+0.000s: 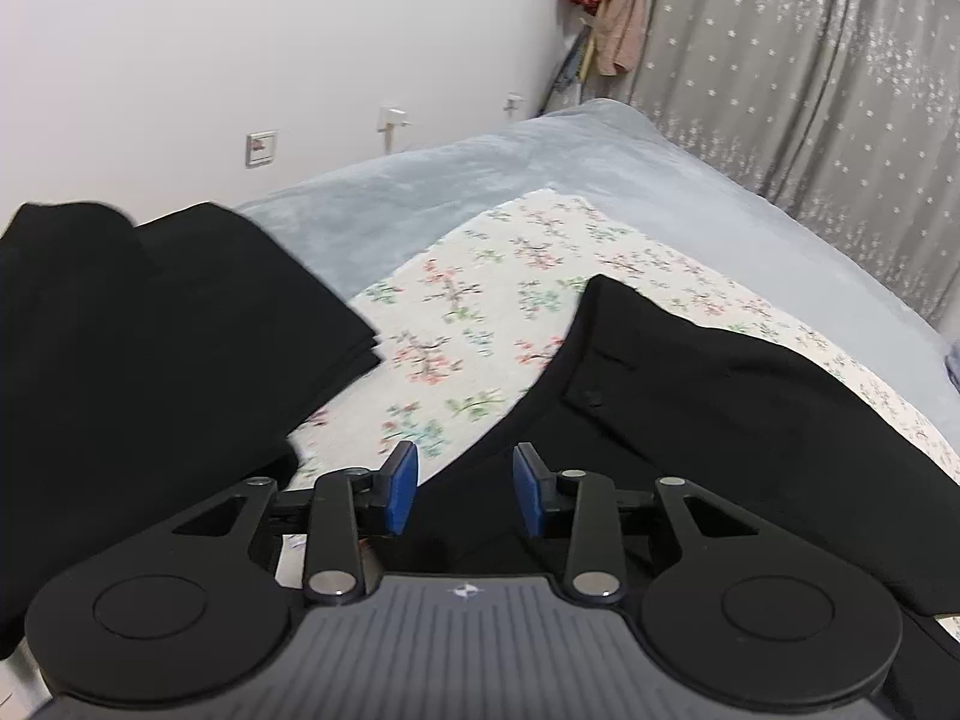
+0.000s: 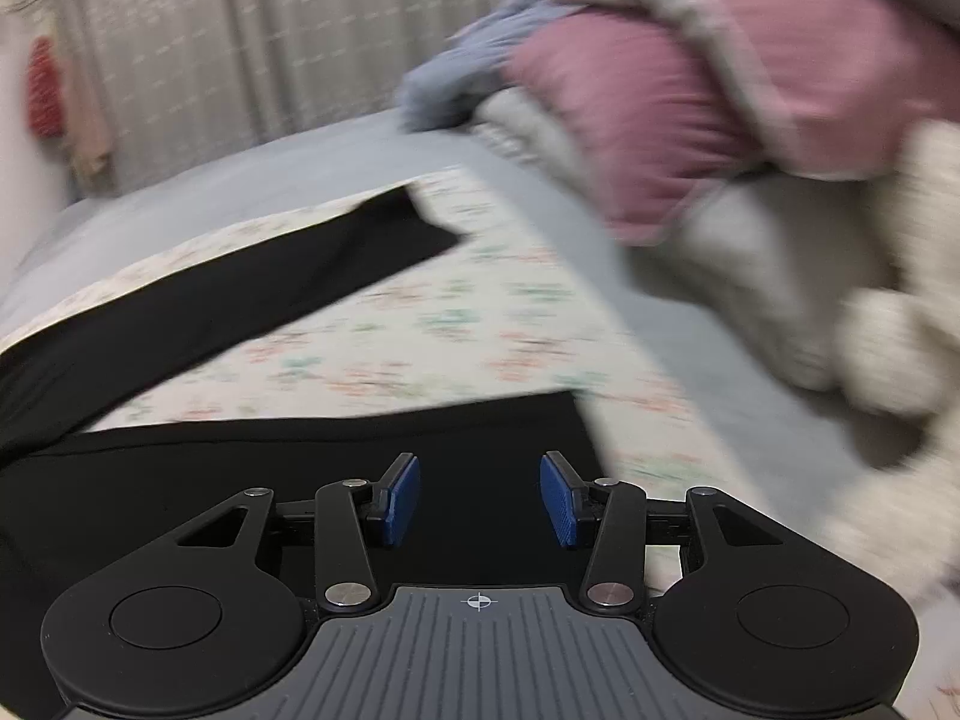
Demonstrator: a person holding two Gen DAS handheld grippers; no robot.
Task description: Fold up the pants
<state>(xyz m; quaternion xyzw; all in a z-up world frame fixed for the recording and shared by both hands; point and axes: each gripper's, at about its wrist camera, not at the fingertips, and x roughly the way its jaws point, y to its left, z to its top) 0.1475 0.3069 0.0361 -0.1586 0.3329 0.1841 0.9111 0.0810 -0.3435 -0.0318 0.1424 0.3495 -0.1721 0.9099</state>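
Observation:
Black pants (image 1: 708, 396) lie spread on a floral cloth (image 1: 480, 312) on the bed. In the left wrist view my left gripper (image 1: 463, 495) is open and empty, just above the pants' waist edge. In the right wrist view, which is blurred, one pant leg (image 2: 252, 294) stretches away to the upper right and the other leg (image 2: 300, 468) lies under my right gripper (image 2: 480, 498). The right gripper is open and empty, close above that leg near its hem.
A stack of folded black garments (image 1: 150, 348) sits at the left on the bed. A grey blanket (image 1: 600, 168) covers the bed; a white wall and grey curtain (image 1: 810, 60) stand behind. A heap of pink and cream bedding (image 2: 750, 120) lies at the right.

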